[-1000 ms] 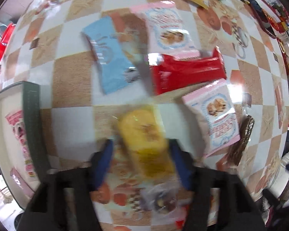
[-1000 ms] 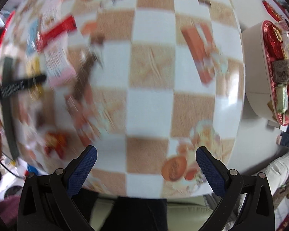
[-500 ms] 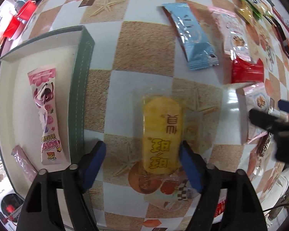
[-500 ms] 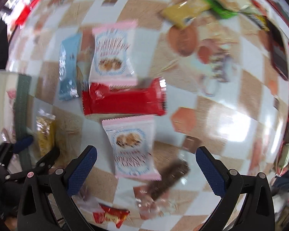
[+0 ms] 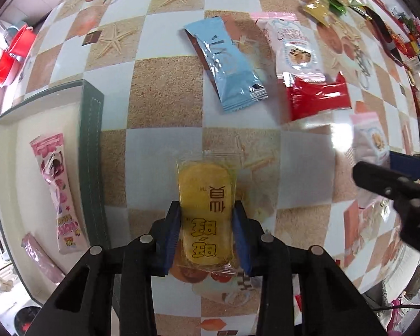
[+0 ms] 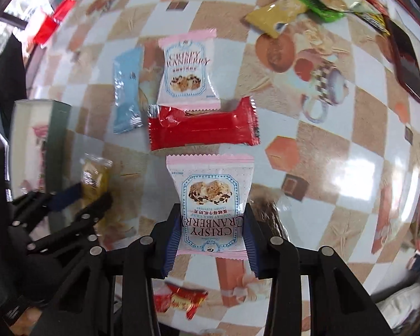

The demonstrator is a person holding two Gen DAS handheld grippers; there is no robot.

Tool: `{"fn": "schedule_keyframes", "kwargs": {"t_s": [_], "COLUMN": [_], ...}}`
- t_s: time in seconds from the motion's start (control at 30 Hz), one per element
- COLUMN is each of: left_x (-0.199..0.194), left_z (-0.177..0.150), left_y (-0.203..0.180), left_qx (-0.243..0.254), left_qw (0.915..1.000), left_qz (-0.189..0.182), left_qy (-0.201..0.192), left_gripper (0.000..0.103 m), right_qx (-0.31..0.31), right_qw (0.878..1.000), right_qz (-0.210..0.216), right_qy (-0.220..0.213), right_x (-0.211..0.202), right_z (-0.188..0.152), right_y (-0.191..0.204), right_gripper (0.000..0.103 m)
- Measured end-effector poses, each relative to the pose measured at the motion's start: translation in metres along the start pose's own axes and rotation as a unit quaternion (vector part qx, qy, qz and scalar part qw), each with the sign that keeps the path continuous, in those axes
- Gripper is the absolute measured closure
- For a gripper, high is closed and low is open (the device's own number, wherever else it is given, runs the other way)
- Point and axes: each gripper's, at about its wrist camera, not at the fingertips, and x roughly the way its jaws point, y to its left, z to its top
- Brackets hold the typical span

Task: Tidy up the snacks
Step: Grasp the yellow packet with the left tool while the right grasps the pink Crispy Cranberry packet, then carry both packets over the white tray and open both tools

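1. The left gripper (image 5: pixel 206 240), at the bottom centre of its wrist view, is closing on a yellow cake (image 5: pixel 205 212) in a clear wrapper. Its blue pads (image 5: pixel 173 235) touch the pack's long sides, a hold that suits a narrow, flat packet.

2. The cake lies on the checked tablecloth (image 5: pixel 165 95), right of a green-rimmed tray (image 5: pixel 93 151) at the frame's left. Two pink packets already lie in the tray, so it is probably the cake's destination.

3. The right gripper (image 6: pixel 210 240), bottom centre of its own view, is closing on a pink cranberry pack (image 6: pixel 210 196), with pads against both side edges near the lower seam.

4. Above that pack sit a red bar (image 6: pixel 204 131), a second cranberry pack (image 6: pixel 186 75) and a blue packet (image 6: pixel 127 89), close together or overlapping at mid-frame. More snacks crowd the upper right.

5. Both grippers point down at the table, each taking the loose item nearest it. This looks like the pick-up stage of sorting, with most snacks not yet put away.

6. Thin wrappers can slip or crumple, so the lift may call for a firm, level hold.
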Motion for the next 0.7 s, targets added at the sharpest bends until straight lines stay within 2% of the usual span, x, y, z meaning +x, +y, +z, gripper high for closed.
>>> {"fn": "schedule_keyframes", "kwargs": {"t_s": [0.07,0.1,0.23,0.4,0.43,0.57,0.7], "left_x": [-0.011,-0.018,-0.049,-0.083,-0.088,-0.107,-0.117], "left_z": [-0.007,0.002,0.000,-0.007,-0.010,-0.021,-0.035], "left_y": [0.000,0.003,0.014,0.030,0.033,0.051,0.068], "left_qx": [-0.002,-0.002,0.000,-0.011,-0.015,-0.038,-0.069], "left_qw": [1.0000,1.0000,0.9996,0.9985,0.9982,0.9966,0.9936], "left_qz": [-0.001,0.001,0.011,0.017,0.018,0.015,0.015], "left_qy": [-0.005,-0.008,-0.024,-0.051,-0.056,-0.072,-0.088], "left_gripper": [0.064,0.064,0.064,0.064,0.064,0.064,0.064], "right_qx": [0.005,0.008,0.015,0.006,0.002,-0.022,-0.053], "right_qw": [1.000,1.000,1.000,1.000,1.000,0.999,0.998], "right_qz": [0.004,0.007,0.016,0.018,0.018,0.013,0.012], "right_qy": [-0.006,-0.007,-0.011,-0.020,-0.021,-0.027,-0.031], "right_x": [-0.010,-0.010,-0.023,-0.028,-0.027,-0.036,-0.041], "right_z": [-0.004,-0.010,-0.027,-0.049,-0.048,-0.045,-0.038], "right_y": [-0.003,-0.005,-0.011,0.008,0.001,0.014,0.041], "right_gripper": [0.061,0.061,0.061,0.061,0.061,0.061,0.061]}}
